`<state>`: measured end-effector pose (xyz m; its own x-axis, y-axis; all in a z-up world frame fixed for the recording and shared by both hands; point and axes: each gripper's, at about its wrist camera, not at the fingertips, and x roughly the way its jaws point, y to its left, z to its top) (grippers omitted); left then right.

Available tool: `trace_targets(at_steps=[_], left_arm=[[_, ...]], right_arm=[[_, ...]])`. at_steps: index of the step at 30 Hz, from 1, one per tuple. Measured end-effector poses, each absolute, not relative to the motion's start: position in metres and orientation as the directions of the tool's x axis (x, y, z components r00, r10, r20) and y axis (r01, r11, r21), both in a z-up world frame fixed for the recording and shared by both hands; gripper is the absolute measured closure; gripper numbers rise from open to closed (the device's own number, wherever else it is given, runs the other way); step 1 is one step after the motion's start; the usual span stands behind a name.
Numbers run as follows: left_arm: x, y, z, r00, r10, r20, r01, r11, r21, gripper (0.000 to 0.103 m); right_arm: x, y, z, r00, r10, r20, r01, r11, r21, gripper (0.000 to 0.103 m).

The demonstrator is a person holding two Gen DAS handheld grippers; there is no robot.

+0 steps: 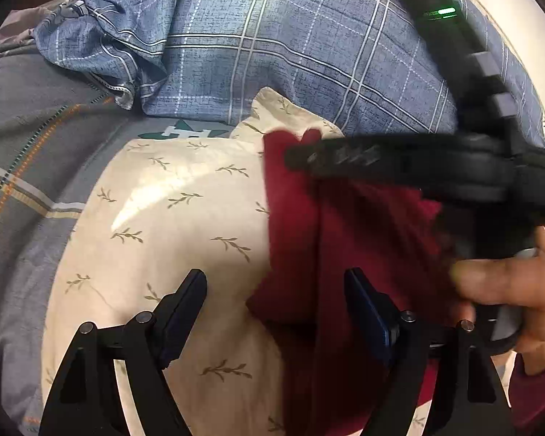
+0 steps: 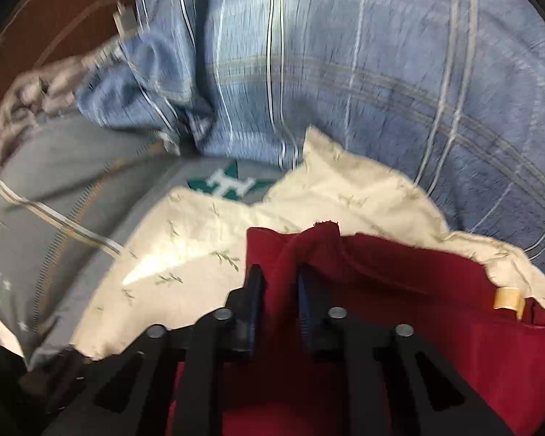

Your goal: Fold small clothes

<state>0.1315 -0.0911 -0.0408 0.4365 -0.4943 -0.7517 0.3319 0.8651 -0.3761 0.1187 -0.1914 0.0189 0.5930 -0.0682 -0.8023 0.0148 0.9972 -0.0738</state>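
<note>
red cloth [image 2: 399, 290] on cream pillow [image 1: 170, 225] w/ blue plaid bedding [image 1: 309, 54] behind.

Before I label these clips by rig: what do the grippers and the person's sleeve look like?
Both grippers are black: the left gripper and right gripper have dark blue pads on cut-out linkages with silver pins. A green light glows on the right unit. The sleeve is maroon.

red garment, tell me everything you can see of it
The red garment is dark crimson, soft, knit-looking cloth, rumpled and partly folded, lying on a cream leaf-print pillow. A raised fold with a frayed edge is pinched in the right gripper. The left gripper hangs open over its near edge.
</note>
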Motion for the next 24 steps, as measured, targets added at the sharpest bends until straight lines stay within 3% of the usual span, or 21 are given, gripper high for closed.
trace_targets(at_steps=[4, 7, 9, 11, 13, 15, 16, 20, 24], left_arm=[[0.134, -0.095, -0.043, 0.41, -0.543, -0.733, 0.351, 0.835, -0.423, 0.027], [0.137, -0.096, -0.043, 0.38, -0.604, -0.701, 0.37, 0.793, -0.484, 0.056], [0.137, -0.095, -0.042, 0.391, -0.612, -0.687, 0.384, 0.787, -0.482, 0.061], [0.132, -0.095, -0.038, 0.4, -0.624, -0.671, 0.402, 0.778, -0.484, 0.067], [0.125, -0.095, -0.032, 0.419, -0.63, -0.654, 0.43, 0.772, -0.468, 0.068], [0.121, -0.095, -0.027, 0.433, -0.631, -0.643, 0.451, 0.77, -0.451, 0.069], [0.12, -0.094, -0.027, 0.433, -0.632, -0.643, 0.454, 0.769, -0.45, 0.07], [0.117, -0.095, -0.025, 0.439, -0.626, -0.645, 0.463, 0.773, -0.435, 0.07], [0.115, -0.097, -0.023, 0.445, -0.615, -0.651, 0.47, 0.779, -0.415, 0.07]], right_arm=[[0.103, -0.206, 0.038, 0.625, 0.008, -0.78, 0.01, 1.0, 0.019, 0.089], [0.097, -0.218, 0.043, 0.626, 0.041, -0.779, 0.024, 0.997, 0.072, 0.089], [0.095, -0.224, 0.046, 0.625, 0.049, -0.779, 0.039, 0.995, 0.094, 0.089], [0.094, -0.228, 0.048, 0.616, 0.066, -0.785, 0.049, 0.991, 0.121, 0.082], [0.095, -0.23, 0.05, 0.611, 0.078, -0.788, 0.064, 0.987, 0.147, 0.074], [0.094, -0.226, 0.054, 0.607, 0.11, -0.787, 0.056, 0.982, 0.18, 0.04], [0.095, -0.222, 0.054, 0.602, 0.117, -0.79, 0.05, 0.982, 0.183, 0.036], [0.107, -0.198, 0.041, 0.535, 0.104, -0.839, 0.001, 0.992, 0.123, 0.032], [0.118, -0.192, 0.017, 0.475, 0.028, -0.88, 0.017, 0.999, 0.041, 0.034]])
